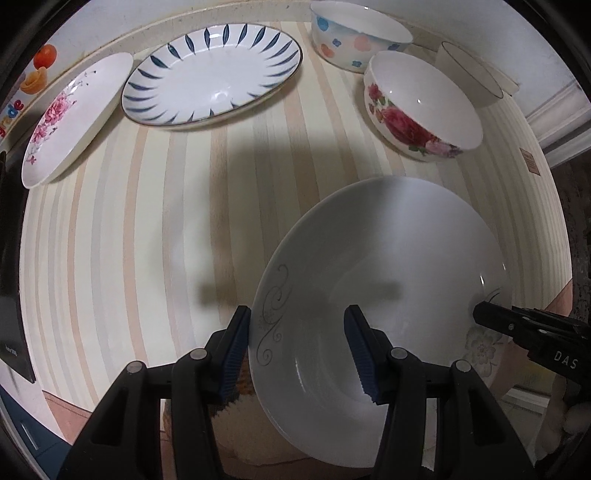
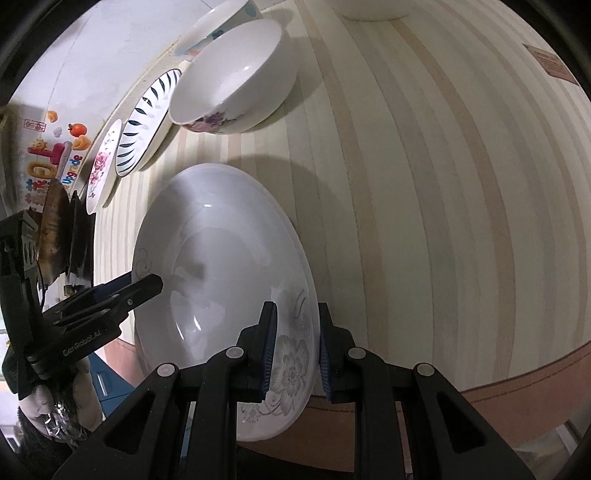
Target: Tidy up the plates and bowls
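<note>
A white plate with grey swirls and a pale flower (image 1: 388, 280) lies at the table's near edge. My left gripper (image 1: 299, 350) straddles its left rim, jaws wide apart, one finger outside and one over the plate. My right gripper (image 2: 295, 350) straddles the plate's (image 2: 221, 258) flowered rim, jaws narrowly apart, and shows at the plate's right rim in the left wrist view (image 1: 491, 314). At the back stand a pink-flower plate (image 1: 74, 118), a blue-leaf plate (image 1: 214, 74), a dotted bowl (image 1: 354, 33), a rose bowl (image 1: 421, 103) and a white bowl with a dark rim line (image 1: 472, 74).
The striped tablecloth (image 1: 147, 240) covers the table. A dark object (image 1: 11, 295) sits at the left edge. A wall with colourful stickers (image 2: 55, 147) runs behind the dishes. A label (image 1: 530, 160) is stuck at the table's right side.
</note>
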### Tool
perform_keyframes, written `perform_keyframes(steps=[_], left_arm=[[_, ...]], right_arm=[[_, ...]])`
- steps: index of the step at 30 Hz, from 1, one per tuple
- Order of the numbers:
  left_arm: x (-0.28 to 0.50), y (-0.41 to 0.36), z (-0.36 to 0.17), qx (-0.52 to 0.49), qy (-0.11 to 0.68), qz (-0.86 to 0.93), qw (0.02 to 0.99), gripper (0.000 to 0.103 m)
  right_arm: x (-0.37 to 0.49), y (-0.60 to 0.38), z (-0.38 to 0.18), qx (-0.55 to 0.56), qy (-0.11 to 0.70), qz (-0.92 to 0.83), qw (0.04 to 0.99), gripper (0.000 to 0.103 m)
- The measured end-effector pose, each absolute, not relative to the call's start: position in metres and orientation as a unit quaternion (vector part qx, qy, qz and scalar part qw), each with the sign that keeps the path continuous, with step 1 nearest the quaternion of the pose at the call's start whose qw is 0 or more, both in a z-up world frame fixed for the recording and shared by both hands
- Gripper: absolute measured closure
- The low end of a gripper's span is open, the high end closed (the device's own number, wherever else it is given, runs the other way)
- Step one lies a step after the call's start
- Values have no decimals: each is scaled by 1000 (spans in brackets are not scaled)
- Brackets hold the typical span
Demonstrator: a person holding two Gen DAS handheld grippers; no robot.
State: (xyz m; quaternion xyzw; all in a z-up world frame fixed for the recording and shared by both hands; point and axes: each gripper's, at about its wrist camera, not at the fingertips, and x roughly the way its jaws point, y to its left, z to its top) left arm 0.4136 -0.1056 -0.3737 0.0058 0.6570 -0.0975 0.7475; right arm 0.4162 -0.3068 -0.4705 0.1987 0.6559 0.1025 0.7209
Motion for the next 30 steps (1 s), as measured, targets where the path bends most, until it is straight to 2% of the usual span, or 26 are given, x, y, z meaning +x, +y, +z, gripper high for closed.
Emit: perform_keyframes(steps=[4, 7, 10, 16, 17, 21, 30], left_arm=[[415, -101, -369, 3, 656, -104, 748, 54], [415, -83, -347, 4, 639, -96, 763, 54], [419, -47, -315, -7, 609, -72, 790, 53], [449, 46, -282, -54, 568, 13, 821, 53], [458, 64, -284, -67, 568, 27, 820, 53], [484, 117, -301, -106, 572, 66, 811, 53], [535, 167, -358, -122, 605, 121, 777, 53]], right_arm=[[421, -308, -474, 196, 662, 101, 716, 80], [422, -312, -472, 208, 671, 93, 706, 80], [420, -321, -447, 206, 655, 78, 723, 80], [441, -277, -352, 167, 585, 114, 786, 57], [451, -258, -342, 162, 574, 132, 791, 54], [515, -172, -331, 138, 548, 195, 802, 53], [690, 19, -385, 43, 551, 257, 793, 54]])
